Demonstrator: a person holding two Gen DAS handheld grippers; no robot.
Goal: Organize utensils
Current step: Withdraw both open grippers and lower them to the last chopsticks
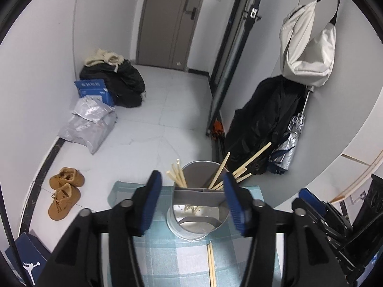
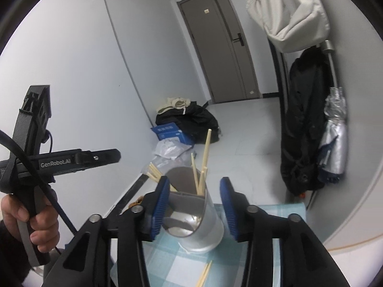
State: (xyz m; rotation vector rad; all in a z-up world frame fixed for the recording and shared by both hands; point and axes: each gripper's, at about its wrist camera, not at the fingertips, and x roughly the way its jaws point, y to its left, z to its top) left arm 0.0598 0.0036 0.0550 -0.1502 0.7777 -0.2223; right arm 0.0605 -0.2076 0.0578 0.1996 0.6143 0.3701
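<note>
chopsticks [image 1: 211, 266] flat, pointing toward holder [image 1: 198, 215]

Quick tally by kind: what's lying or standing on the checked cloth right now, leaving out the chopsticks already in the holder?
Metal holder: 1
Loose chopsticks: 2
Total: 3

Wooden chopsticks [image 1: 223, 171] lean in the upright metal holder [image 2: 205, 224]; perhaps two [image 1: 211, 263] lie beside.
</note>
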